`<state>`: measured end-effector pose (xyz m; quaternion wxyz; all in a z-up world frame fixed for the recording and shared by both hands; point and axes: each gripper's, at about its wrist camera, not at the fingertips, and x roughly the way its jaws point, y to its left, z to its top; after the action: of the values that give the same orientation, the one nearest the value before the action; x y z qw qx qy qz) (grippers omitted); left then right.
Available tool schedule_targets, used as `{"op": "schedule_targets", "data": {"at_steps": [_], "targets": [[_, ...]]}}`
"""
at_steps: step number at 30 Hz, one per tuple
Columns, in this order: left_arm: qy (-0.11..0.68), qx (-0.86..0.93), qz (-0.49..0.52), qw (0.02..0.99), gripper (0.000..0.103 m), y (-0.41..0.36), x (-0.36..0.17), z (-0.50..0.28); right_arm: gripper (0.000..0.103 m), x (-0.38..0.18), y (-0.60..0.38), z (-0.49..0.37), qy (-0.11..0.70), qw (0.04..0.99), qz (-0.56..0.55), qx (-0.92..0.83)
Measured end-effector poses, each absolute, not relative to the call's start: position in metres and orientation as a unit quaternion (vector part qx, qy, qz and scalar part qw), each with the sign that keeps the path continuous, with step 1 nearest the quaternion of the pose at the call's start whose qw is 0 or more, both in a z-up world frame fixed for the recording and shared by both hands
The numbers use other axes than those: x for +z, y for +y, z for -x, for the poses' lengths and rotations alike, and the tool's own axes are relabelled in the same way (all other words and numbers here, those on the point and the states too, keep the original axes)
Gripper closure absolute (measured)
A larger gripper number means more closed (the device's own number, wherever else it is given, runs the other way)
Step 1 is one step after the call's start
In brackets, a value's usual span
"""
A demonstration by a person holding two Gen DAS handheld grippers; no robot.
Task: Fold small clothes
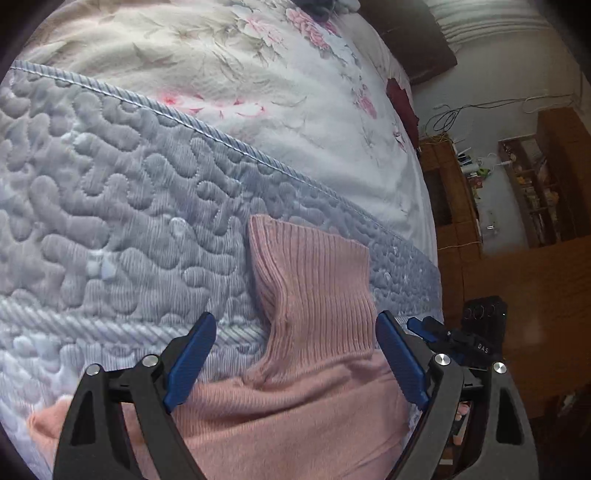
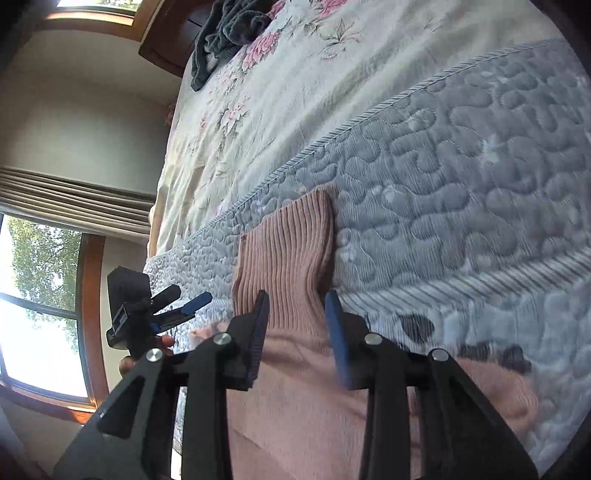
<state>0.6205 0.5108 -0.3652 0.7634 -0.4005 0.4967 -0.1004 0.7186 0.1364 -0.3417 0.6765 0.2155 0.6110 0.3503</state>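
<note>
Here, a pink knit sweater lies on a bed, on top of a grey-blue quilted blanket. Its ribbed turtleneck collar points to the far side and lies flat on the quilt. Beyond the quilt's corded edge there is a white floral sheet, and at the far end of it a dark grey garment lies in a heap.

The left hand-held gripper hangs just above the base of the collar with its blue fingers spread wide, one on each side of the neck, grasping nothing. The right hand-held gripper is also released, with a narrower gap; its fingers stand on both sides of the lower collar, and I cannot tell if they touch the knit. A wooden shelf unit stands at the right of the bed in the left wrist view.
</note>
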Motion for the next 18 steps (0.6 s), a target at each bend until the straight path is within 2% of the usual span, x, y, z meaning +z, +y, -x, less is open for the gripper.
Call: {"op": "schedule_targets", "data": {"at_steps": [3, 7, 9, 10, 11, 18], "targets": [[0.515, -0.093, 0.406, 0.749, 0.015, 0.505, -0.393, -0.652, 0.067, -0.365, 0.166, -0.745, 0.625, 0.672, -0.209, 0.339], [0.51, -0.097, 0.386, 0.763, 0.017, 0.499, -0.399, -0.672, 0.064, -0.388, 0.192, -0.762, 0.629, 0.677, -0.189, 0.332], [0.517, -0.095, 0.362, 0.77, 0.043, 0.495, -0.398, -0.677, 0.065, -0.393, 0.196, -0.768, 0.625, 0.679, -0.19, 0.335], [0.527, -0.094, 0.354, 0.767, 0.061, 0.492, -0.4, -0.679, 0.065, -0.395, 0.195, -0.769, 0.623, 0.679, -0.192, 0.338], [0.532, -0.092, 0.348, 0.766, 0.065, 0.491, -0.4, -0.681, 0.065, -0.395, 0.195, -0.77, 0.621, 0.678, -0.193, 0.342], [0.527, -0.087, 0.335, 0.776, 0.067, 0.488, -0.396, -0.69, 0.065, -0.388, 0.187, -0.773, 0.613, 0.694, -0.173, 0.336]]}}
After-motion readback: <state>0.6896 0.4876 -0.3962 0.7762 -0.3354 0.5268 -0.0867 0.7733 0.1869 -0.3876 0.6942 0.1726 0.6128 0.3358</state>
